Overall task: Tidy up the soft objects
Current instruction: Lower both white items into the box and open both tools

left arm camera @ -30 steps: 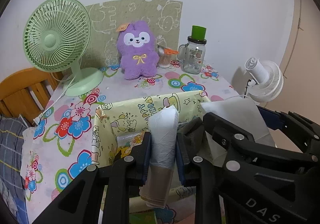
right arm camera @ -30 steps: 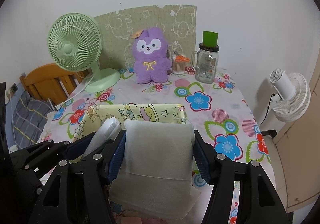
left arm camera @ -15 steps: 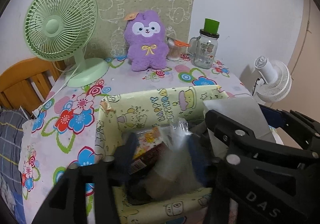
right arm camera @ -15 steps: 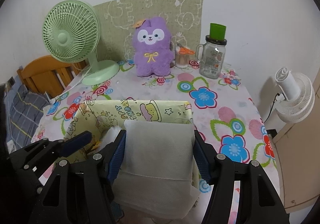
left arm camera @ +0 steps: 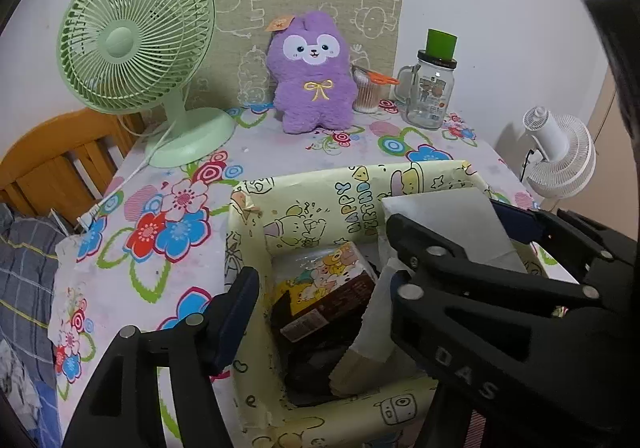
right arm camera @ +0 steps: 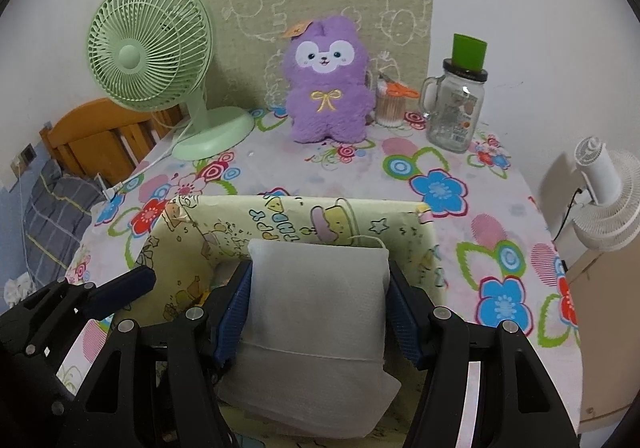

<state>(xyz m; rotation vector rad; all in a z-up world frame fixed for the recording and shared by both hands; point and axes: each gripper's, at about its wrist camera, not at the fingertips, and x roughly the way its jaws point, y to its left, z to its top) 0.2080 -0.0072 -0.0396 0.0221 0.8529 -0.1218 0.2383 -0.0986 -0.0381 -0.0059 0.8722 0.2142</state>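
Observation:
A yellow cartoon-print box [left arm camera: 344, 192] [right arm camera: 304, 220] stands open on the flowered table. My left gripper [left arm camera: 316, 296] is open above it, empty. A white roll of bags [left arm camera: 372, 328] lies inside the box beside a snack packet [left arm camera: 320, 288]. My right gripper [right arm camera: 318, 316] is shut on a white tissue pack [right arm camera: 316, 320], held over the box's right side; the pack also shows in the left wrist view [left arm camera: 452, 224]. A purple plush toy [left arm camera: 312, 76] [right arm camera: 328, 84] stands at the back of the table.
A green desk fan [left arm camera: 136, 48] [right arm camera: 152, 48] stands back left. A glass jar with a green lid [left arm camera: 432, 84] [right arm camera: 456, 104] and a cup of swabs [left arm camera: 366, 92] stand back right. A white fan [left arm camera: 560, 152] is off the right edge, a wooden chair [left arm camera: 52, 160] to the left.
My left gripper opened and let the white roll drop into the box. My right gripper kept hold of the tissue pack and moved a little forward over the box.

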